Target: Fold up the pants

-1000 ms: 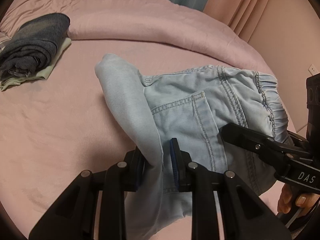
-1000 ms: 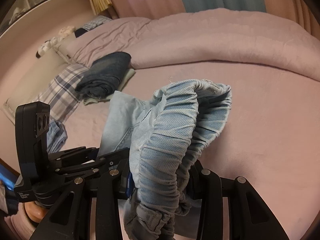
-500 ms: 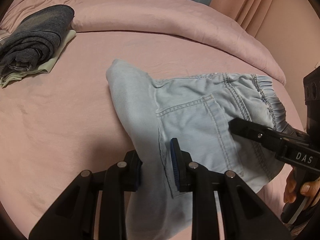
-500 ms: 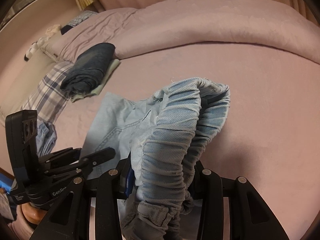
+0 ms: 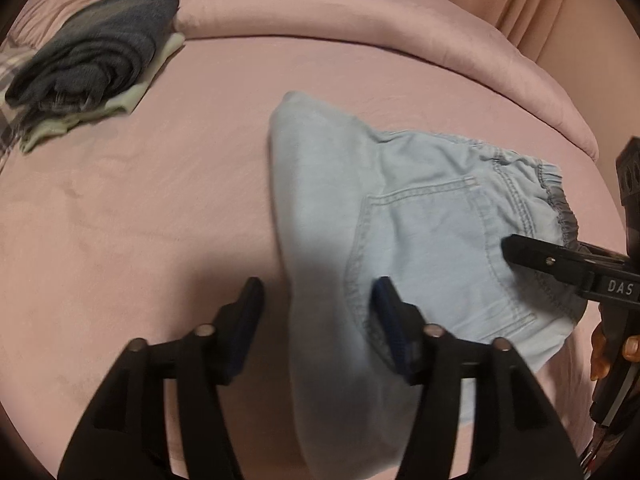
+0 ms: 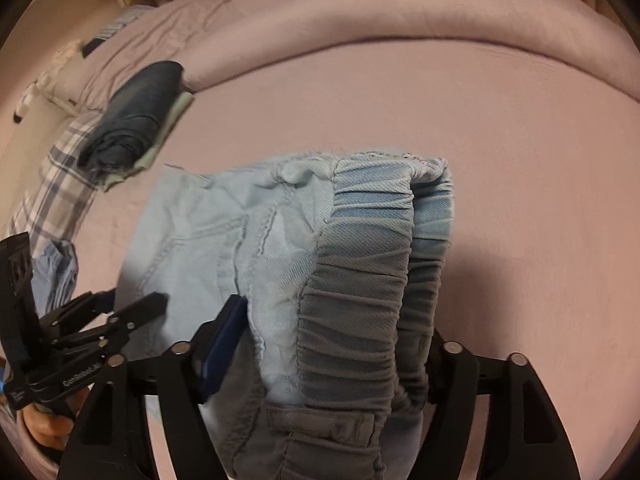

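Release step of a fold: both grippers are letting go. Left gripper (image 5: pixel 318 320) jaws opening, pads clear of the cloth, folded edge of the light denim pants (image 5: pixel 420 216) loose between them. Right gripper (image 6: pixel 332 344) jaws opening too, elastic waistband (image 6: pixel 360 280) bunched between, not pinched. Pants lie centre-right on the pink bed (image 5: pixel 140 208). Next: likely back out, regrip for another fold.

Folded pants (image 5: pixel 420 240) lie on the near right of a bed (image 5: pixel 140 220), a stack of folded clothes (image 5: pixel 92 60) sits far left, and a rolled duvet (image 5: pixel 360 20) runs along the far edge.
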Demonstrator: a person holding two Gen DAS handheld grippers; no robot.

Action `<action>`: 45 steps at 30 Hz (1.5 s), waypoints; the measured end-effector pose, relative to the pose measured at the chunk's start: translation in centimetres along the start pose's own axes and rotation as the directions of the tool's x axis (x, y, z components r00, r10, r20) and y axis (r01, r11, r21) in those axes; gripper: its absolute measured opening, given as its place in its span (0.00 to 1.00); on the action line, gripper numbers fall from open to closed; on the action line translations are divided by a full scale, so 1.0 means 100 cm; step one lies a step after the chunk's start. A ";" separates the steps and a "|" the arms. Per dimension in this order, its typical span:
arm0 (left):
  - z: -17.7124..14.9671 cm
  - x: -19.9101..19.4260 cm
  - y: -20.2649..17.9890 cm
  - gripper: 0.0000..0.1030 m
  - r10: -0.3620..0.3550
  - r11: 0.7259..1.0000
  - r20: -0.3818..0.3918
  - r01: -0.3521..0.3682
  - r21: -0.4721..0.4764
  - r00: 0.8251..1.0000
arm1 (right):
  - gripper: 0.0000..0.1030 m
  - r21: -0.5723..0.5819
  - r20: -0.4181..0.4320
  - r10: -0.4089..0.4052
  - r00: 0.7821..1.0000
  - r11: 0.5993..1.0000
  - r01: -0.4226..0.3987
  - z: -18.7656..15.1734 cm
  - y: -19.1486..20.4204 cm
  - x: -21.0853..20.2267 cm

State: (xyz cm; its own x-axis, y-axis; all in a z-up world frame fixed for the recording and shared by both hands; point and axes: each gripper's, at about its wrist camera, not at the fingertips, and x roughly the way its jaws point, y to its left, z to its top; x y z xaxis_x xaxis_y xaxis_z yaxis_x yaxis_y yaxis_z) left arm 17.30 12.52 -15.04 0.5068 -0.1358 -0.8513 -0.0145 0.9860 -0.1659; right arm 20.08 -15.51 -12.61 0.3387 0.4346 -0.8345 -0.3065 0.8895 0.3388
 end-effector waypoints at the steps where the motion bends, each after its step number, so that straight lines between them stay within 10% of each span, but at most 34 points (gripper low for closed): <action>1: -0.001 0.001 0.004 0.65 -0.001 1.000 -0.005 0.001 -0.012 1.000 | 0.75 0.006 -0.001 0.009 1.000 1.000 -0.009 -0.002 -0.002 -0.002; 45: -0.042 -0.023 -0.005 0.69 0.097 0.995 0.017 -0.098 0.029 0.995 | 0.78 -0.085 0.029 -0.140 0.990 0.986 0.142 -0.036 0.017 -0.014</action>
State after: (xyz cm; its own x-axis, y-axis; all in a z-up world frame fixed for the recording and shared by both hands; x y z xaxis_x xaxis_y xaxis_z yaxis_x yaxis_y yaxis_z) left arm 12.53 11.90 -15.03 0.5172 -0.0376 -0.8550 -0.0388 0.9970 -0.0673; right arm 15.90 -15.09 -12.38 0.4038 0.3099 -0.8608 -0.3296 0.9270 0.1791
